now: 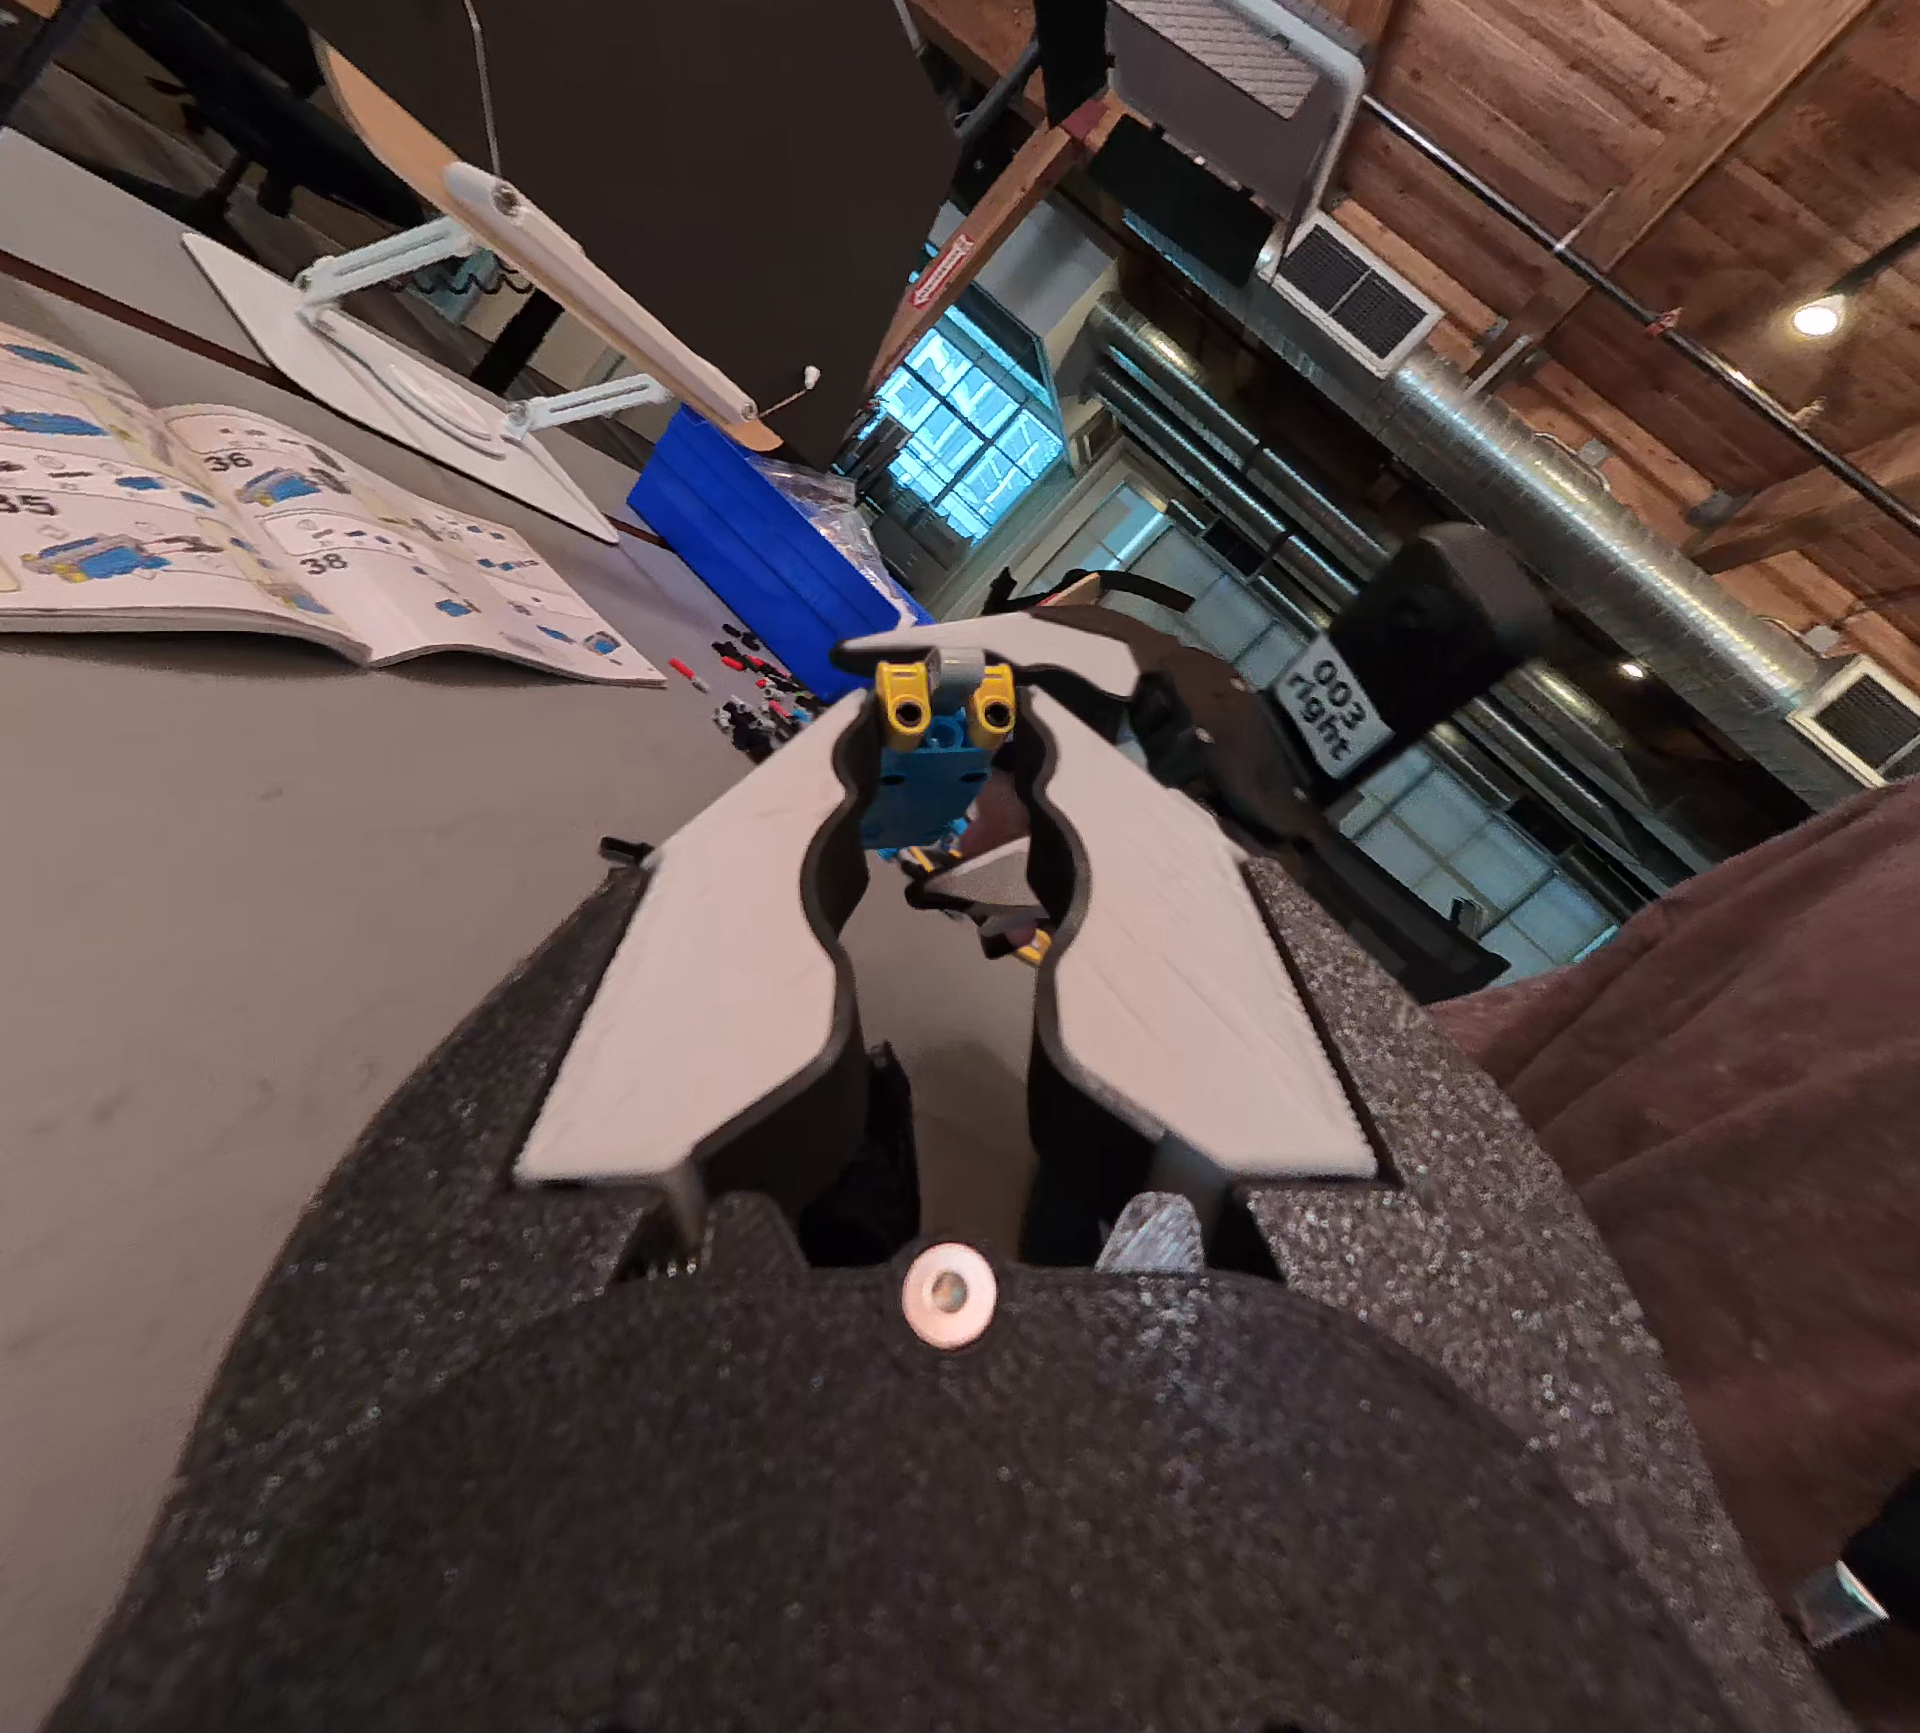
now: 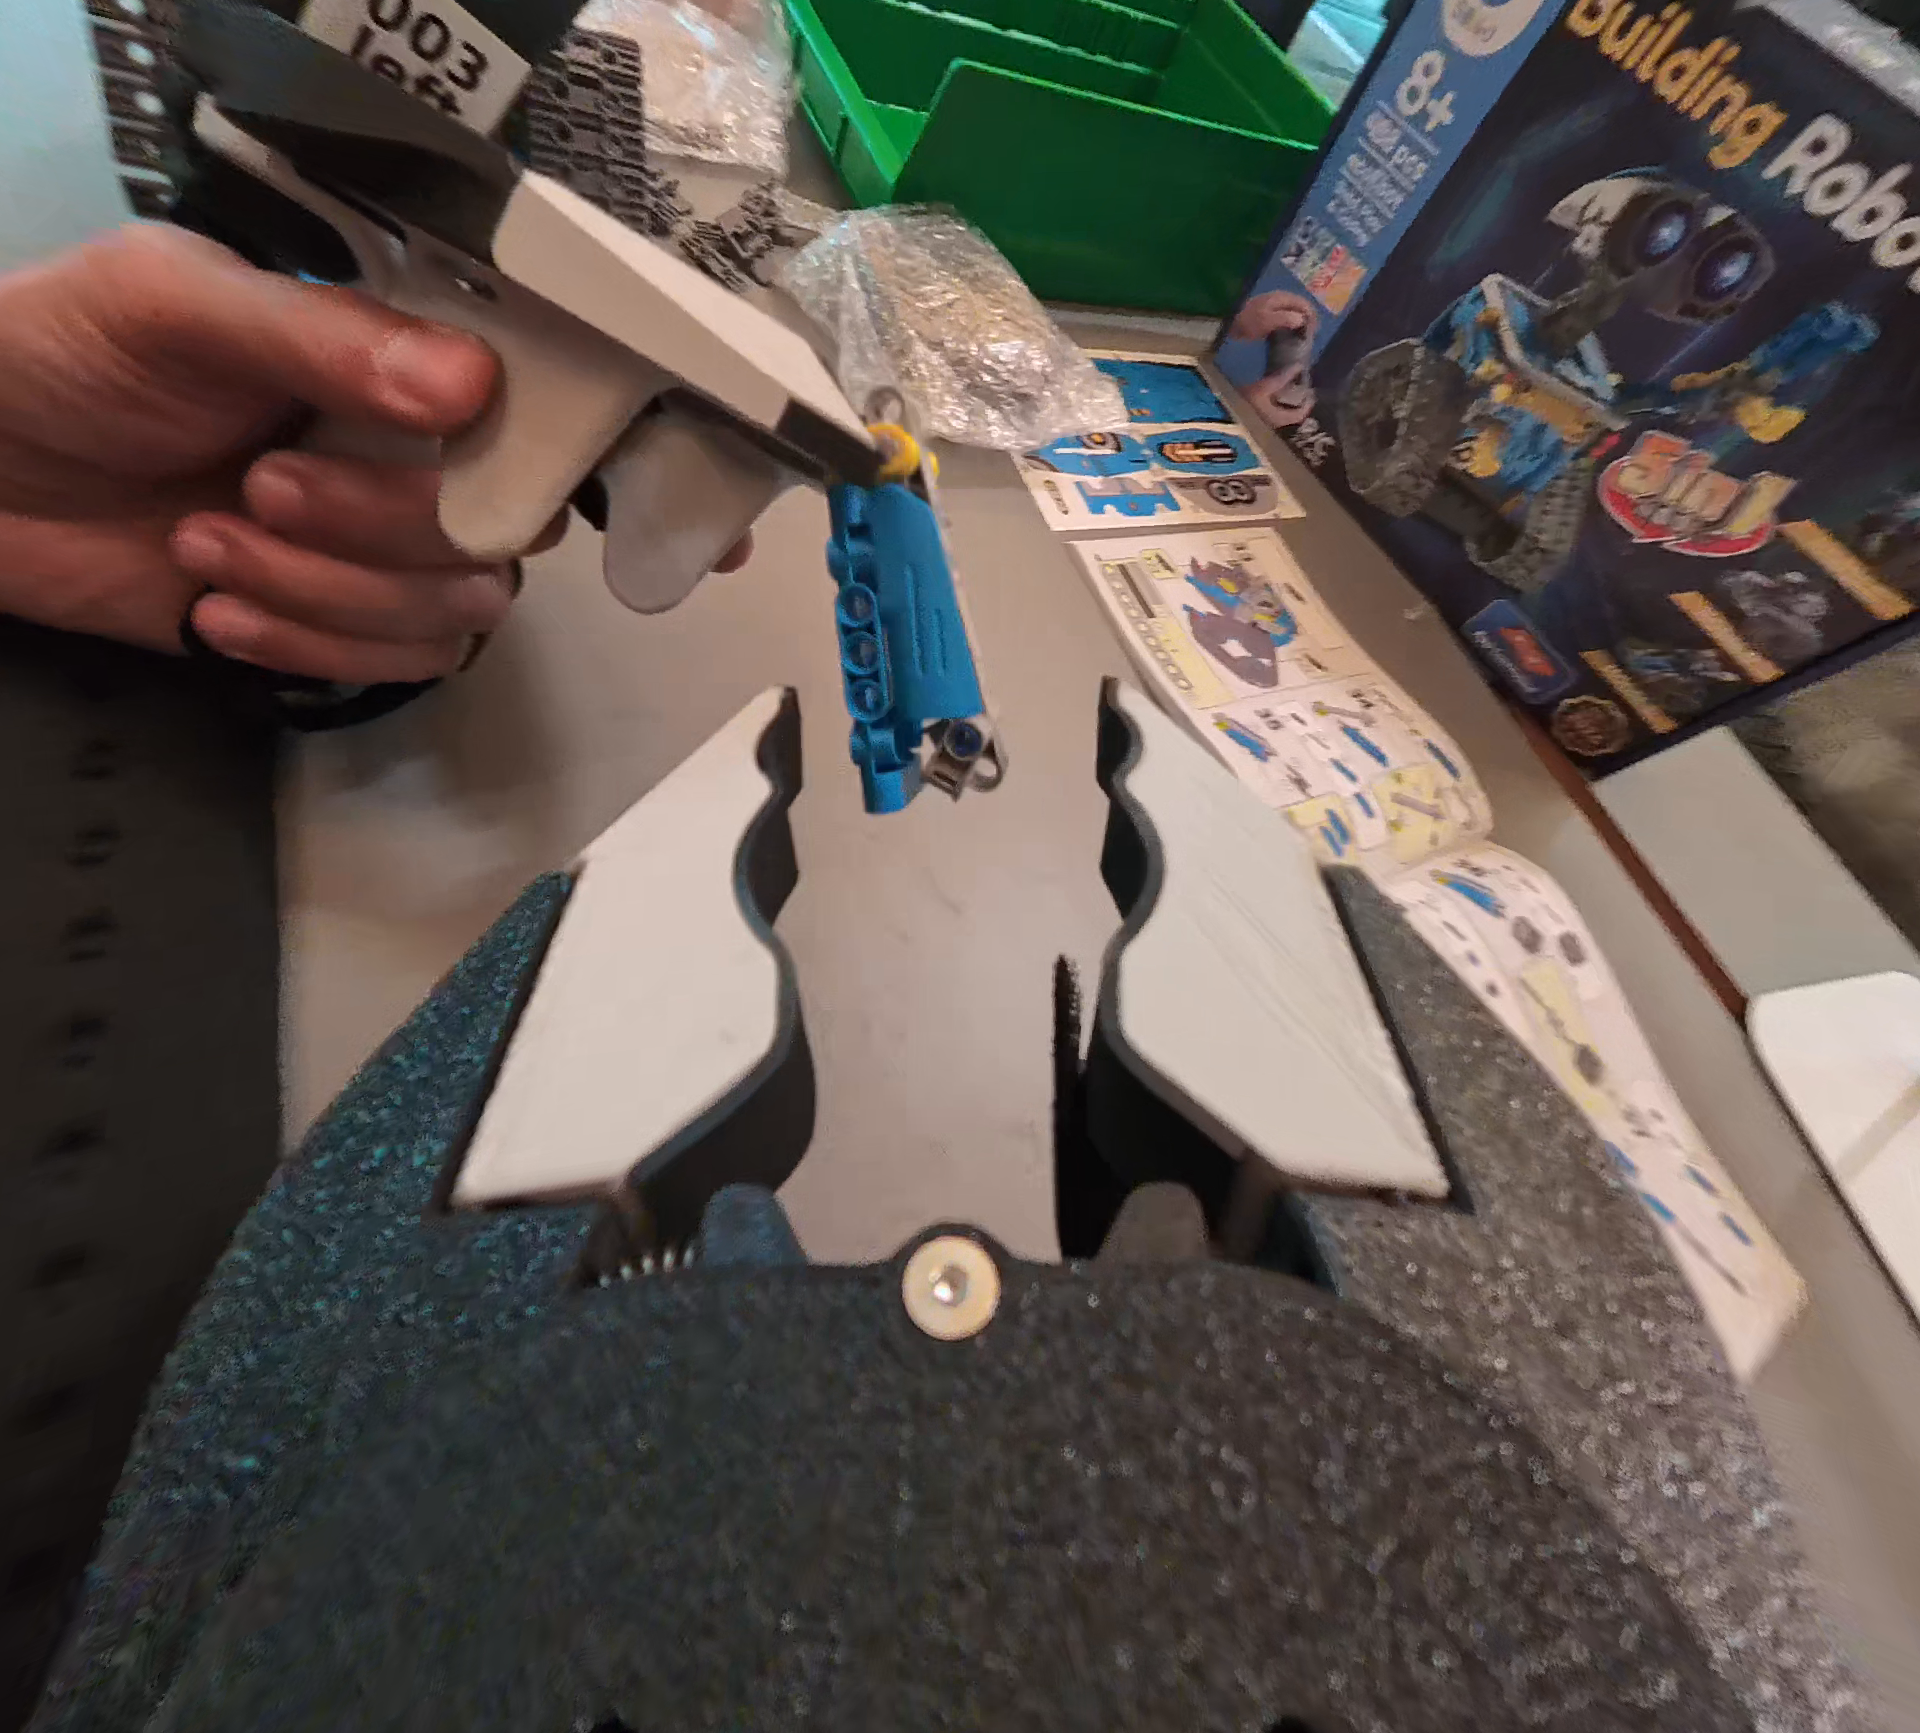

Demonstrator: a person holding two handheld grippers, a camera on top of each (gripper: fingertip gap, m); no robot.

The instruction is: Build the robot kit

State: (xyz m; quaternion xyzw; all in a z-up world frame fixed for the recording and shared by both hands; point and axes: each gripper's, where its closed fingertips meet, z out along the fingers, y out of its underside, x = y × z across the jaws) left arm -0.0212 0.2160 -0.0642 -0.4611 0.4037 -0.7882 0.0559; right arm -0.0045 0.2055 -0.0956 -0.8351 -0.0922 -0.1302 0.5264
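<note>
My left gripper (image 1: 943,715) is shut on a small blue and yellow brick assembly (image 1: 925,774) and holds it in the air above the grey table (image 1: 260,904). In the right wrist view a hand (image 2: 239,457) holds the left gripper (image 2: 883,452), which pinches the assembly's yellow end; the blue body (image 2: 914,623) hangs down from it. My right gripper (image 2: 948,712) is open, with the assembly's lower end between its fingertips, not touching. In the left wrist view one white finger (image 1: 997,639) of the right gripper shows above the assembly and another below.
An open instruction booklet (image 1: 312,561), a white stand (image 1: 416,374), a blue bin (image 1: 769,540) and small loose pieces (image 1: 758,686) lie to the left. A green bin (image 2: 1039,125), plastic bags (image 2: 935,322), a sticker sheet (image 2: 1153,447) and the kit box (image 2: 1610,333) stand behind. The grippers are tip to tip, or close to it.
</note>
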